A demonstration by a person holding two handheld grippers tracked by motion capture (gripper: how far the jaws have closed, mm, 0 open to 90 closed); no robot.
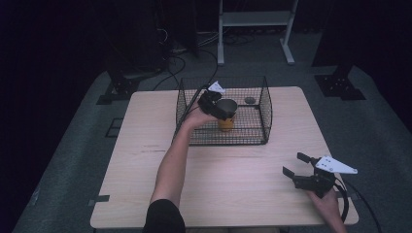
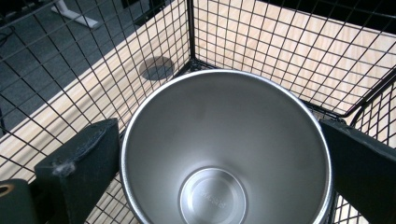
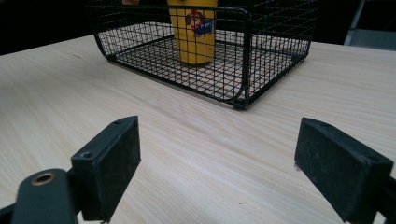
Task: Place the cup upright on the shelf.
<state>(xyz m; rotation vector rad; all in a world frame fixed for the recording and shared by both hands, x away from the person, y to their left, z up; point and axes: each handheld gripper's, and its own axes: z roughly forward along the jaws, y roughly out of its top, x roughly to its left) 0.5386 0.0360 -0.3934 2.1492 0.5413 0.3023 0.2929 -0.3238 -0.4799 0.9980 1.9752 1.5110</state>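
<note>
A yellow cup [image 1: 226, 122] with a steel inside stands upright on the floor of a black wire basket [image 1: 265, 104] at the back middle of the table. My left gripper [image 1: 224, 109] reaches into the basket from the left and is shut on the cup at its rim. In the left gripper view both jaws press the sides of the cup [image 2: 224, 154], which looks empty. In the right gripper view the cup [image 3: 192, 32] shows a cartoon print. My right gripper [image 1: 294, 164] hovers open above the table's front right, its jaws [image 3: 217, 135] wide apart with nothing between them.
The wooden table [image 1: 145, 160] has a round grey grommet [image 1: 249, 100] behind the basket. The basket wall [image 3: 245, 56] faces my right gripper across bare wood. A white frame [image 1: 255, 19], cables and black stands lie on the floor beyond the table.
</note>
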